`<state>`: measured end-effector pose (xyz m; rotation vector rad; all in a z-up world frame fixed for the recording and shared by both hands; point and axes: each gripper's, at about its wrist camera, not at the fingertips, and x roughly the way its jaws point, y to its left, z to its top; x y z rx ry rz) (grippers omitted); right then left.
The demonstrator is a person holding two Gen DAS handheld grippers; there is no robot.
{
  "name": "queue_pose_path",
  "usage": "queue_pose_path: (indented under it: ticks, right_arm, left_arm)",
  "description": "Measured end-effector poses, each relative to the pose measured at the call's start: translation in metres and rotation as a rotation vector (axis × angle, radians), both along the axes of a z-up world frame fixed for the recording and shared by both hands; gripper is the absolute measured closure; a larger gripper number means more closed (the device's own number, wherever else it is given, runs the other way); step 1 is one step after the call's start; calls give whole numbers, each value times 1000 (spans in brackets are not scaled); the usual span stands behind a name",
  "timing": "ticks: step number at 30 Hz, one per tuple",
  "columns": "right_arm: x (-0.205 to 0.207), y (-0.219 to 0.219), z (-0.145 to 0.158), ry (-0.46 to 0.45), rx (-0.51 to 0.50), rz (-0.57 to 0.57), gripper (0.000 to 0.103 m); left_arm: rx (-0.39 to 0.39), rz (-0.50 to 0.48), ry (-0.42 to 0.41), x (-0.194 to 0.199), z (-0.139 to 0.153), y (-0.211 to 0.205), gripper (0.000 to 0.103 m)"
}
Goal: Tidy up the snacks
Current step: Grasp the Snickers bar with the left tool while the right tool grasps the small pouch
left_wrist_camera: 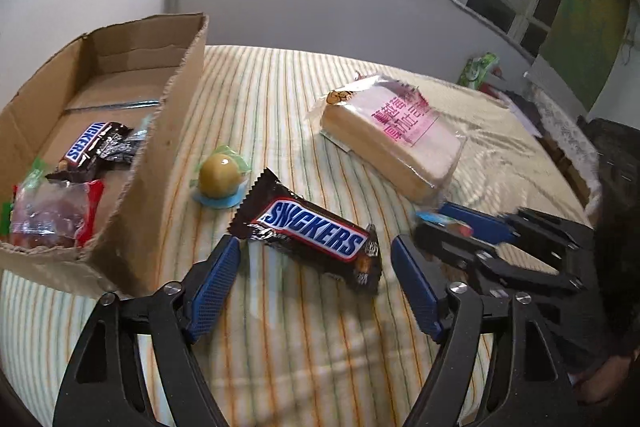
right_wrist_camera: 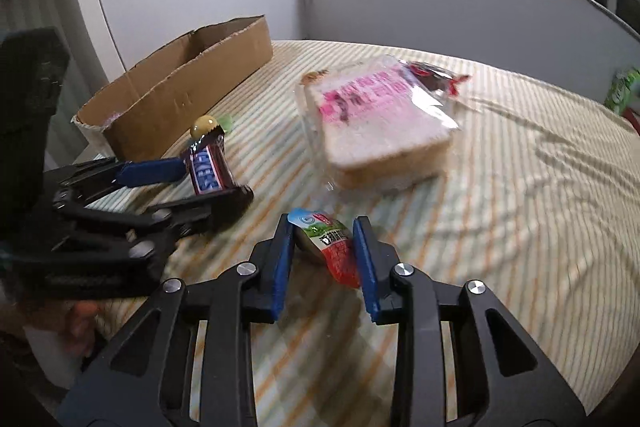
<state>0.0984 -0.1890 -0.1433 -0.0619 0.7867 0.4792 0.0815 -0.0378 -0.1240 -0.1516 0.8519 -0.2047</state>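
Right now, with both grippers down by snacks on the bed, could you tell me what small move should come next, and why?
Probably close the left gripper: its jaws straddle the Snickers bar without touching. The right gripper already pinches the small sachet.

A Snickers bar in its brown wrapper lies flat and slantwise on the striped bed between my left jaws, which do not touch it. Just beyond it sits a round yellow candy in clear wrap. A wrapped slab of bread with pink lettering lies further off. A small red and green sachet sits between my right jaws. In the open cardboard box lie another Snickers and a red-edged clear packet.
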Motion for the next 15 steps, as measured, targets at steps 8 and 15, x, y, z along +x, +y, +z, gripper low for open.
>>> queue_pose_path:
  ticks: [8,15]
  right_arm:
    - [-22,-30,-1,-17,54,-78,72]
    - [-23,-31,-1,-31,63,-108,72]
  left_arm:
    - [89,3,-35,5,-4,-19,56]
    - [89,-33,-61,0,-3,-21,58]
